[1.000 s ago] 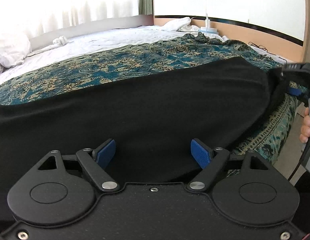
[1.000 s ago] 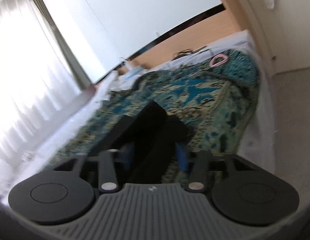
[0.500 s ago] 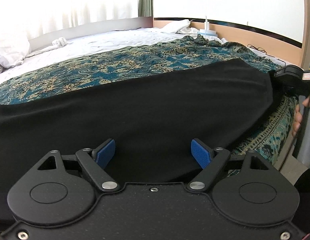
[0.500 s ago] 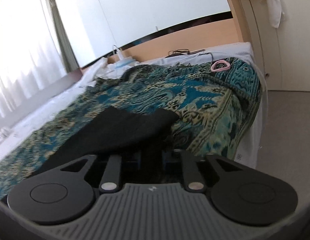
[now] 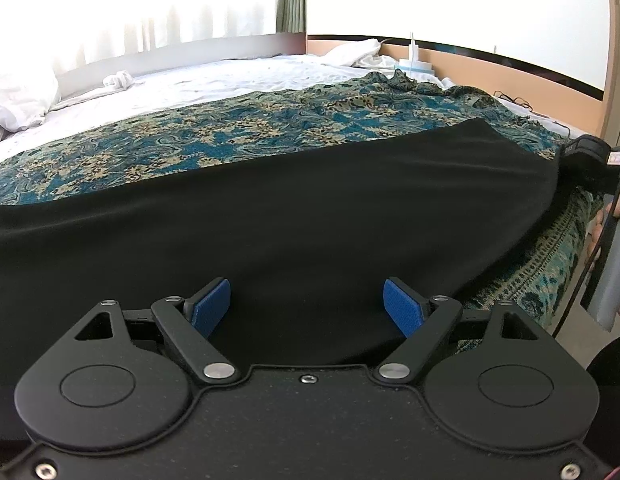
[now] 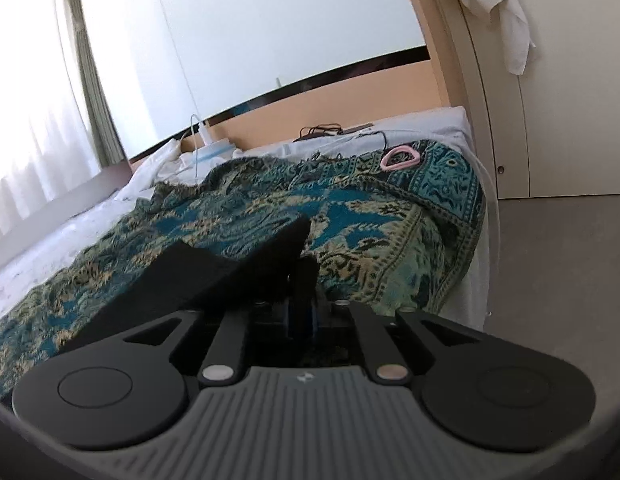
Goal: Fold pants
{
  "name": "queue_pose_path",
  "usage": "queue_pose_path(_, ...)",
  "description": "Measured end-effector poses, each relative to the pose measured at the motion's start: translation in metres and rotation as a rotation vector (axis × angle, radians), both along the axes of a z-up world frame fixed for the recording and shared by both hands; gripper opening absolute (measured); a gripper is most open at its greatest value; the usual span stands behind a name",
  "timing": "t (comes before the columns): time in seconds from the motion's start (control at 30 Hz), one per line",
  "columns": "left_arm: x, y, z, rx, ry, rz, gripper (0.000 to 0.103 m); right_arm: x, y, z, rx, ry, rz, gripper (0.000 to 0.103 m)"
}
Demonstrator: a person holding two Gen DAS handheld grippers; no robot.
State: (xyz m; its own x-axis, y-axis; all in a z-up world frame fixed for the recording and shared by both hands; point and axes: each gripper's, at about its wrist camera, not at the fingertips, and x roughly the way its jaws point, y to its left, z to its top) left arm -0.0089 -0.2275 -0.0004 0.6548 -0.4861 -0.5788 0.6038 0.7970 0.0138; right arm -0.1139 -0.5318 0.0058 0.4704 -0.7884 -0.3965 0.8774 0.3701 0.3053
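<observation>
Across the patterned bedspread (image 5: pixel 270 128) the pants (image 5: pixel 290 216) lay flat and unfolded, your right gripper (image 6: pixel 300 316) pinching their edge at lower centre, your left gripper (image 5: pixel 308 304) spread wide, holding nothing.

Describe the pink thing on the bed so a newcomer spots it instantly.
Start at the patterned teal bedspread covering the bed. Follow it to its far corner, nearest the white cupboard. There lies a small pink ring, the only pink item on the cloth.

Sunlit curtained window (image 5: pixel 130 4), bed (image 5: pixel 230 80)
</observation>
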Motion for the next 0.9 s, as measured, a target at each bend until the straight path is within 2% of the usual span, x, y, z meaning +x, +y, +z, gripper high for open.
queue_pose_path(0.1, -0.001, 0.0, 0.0, -0.003, -0.007, 0.003, 0.084, -0.021, -0.006, 0.002, 0.024, -0.132, -0.062, 0.043)
queue_pose_path(0.13, -0.001, 0.0, 0.0, -0.004, -0.004, 0.006, 0.083, -0.03, -0.007, 0.002, 0.036, -0.181, -0.079, 0.039)
queue_pose_path(0.17, -0.001, 0.0, 0.002, -0.004, 0.002, 0.01, 0.083, -0.04, -0.008, 0.001, 0.059, -0.229, -0.084, 0.047)
queue_pose_path(0.23, -0.001, -0.002, 0.008, -0.019, 0.033, 0.013, 0.083, -0.053, -0.012, -0.003, 0.116, -0.298, -0.06, 0.055)
queue_pose_path(0.3, -0.001, -0.003, 0.015, -0.054, 0.051, 0.0, 0.083, -0.059, -0.011, -0.005, 0.151, -0.333, -0.026, 0.059)
queue_pose_path(0.33, -0.002, -0.005, 0.017, -0.063, 0.047, -0.005, 0.083, -0.059, -0.008, -0.005, 0.151, -0.322, -0.012, 0.067)
queue_pose_path(0.43, -0.006, -0.016, 0.017, -0.028, 0.008, -0.017, 0.083, -0.057, 0.002, -0.003, 0.157, -0.273, 0.028, 0.07)
queue_pose_path(0.53, -0.009, -0.023, 0.004, 0.016, 0.004, -0.01, 0.083, -0.053, 0.008, -0.002, 0.152, -0.251, 0.054, 0.07)
queue_pose_path(0.63, -0.015, -0.024, -0.002, 0.011, -0.042, -0.011, 0.084, -0.049, 0.017, 0.002, 0.097, -0.229, 0.05, 0.07)
queue_pose_path(0.73, -0.014, -0.022, -0.004, -0.003, -0.031, -0.01, 0.084, -0.046, 0.027, 0.008, 0.03, -0.23, 0.071, 0.072)
queue_pose_path(0.9, -0.014, -0.021, -0.005, -0.005, -0.034, -0.008, 0.085, -0.035, 0.023, 0.004, 0.099, -0.192, 0.139, 0.073)
